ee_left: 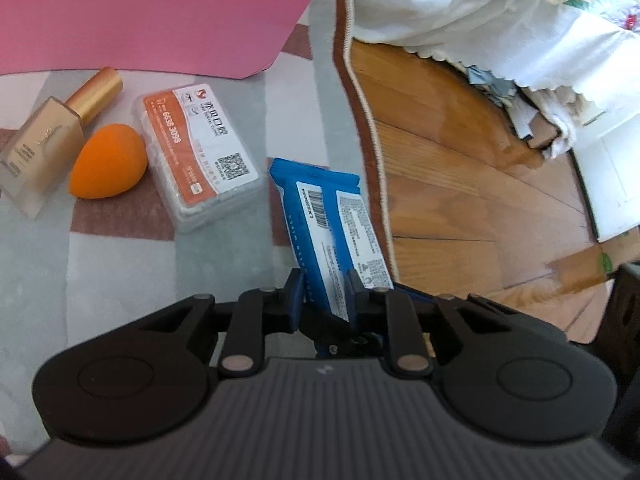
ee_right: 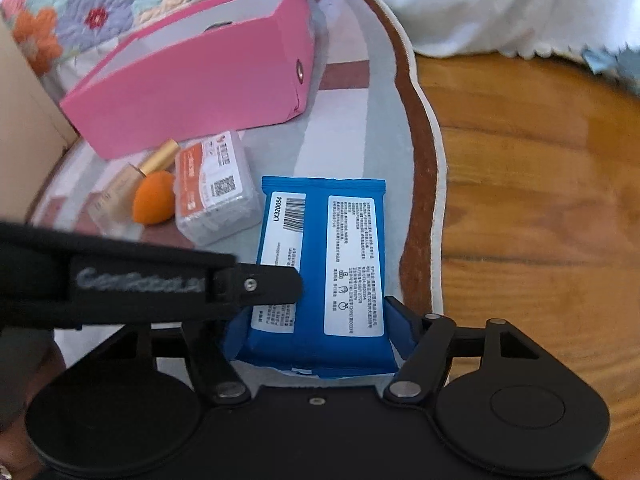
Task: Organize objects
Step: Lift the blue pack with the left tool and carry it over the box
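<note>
A blue wipes pack [ee_right: 320, 264] lies on the rug near its right edge; it also shows in the left wrist view [ee_left: 332, 220]. My left gripper [ee_left: 325, 292] is shut on the pack's near edge. My right gripper [ee_right: 316, 332] has its jaws spread around the pack's near end, one blue pad on each side. The left gripper's finger [ee_right: 256, 284] reaches in from the left onto the pack. Beside the pack lie a clear box with an orange label [ee_left: 200, 152], an orange sponge egg [ee_left: 108, 162] and a gold-capped foundation bottle [ee_left: 52, 140]. A pink open box [ee_right: 192, 72] stands behind them.
The rug [ee_right: 348, 128] has a brown and white scalloped border [ee_right: 424, 168], with wooden floor [ee_right: 540, 220] to its right. White bedding with a flowered quilt [ee_left: 500, 8] hangs at the back. A cardboard box [ee_right: 24, 128] stands at the far left.
</note>
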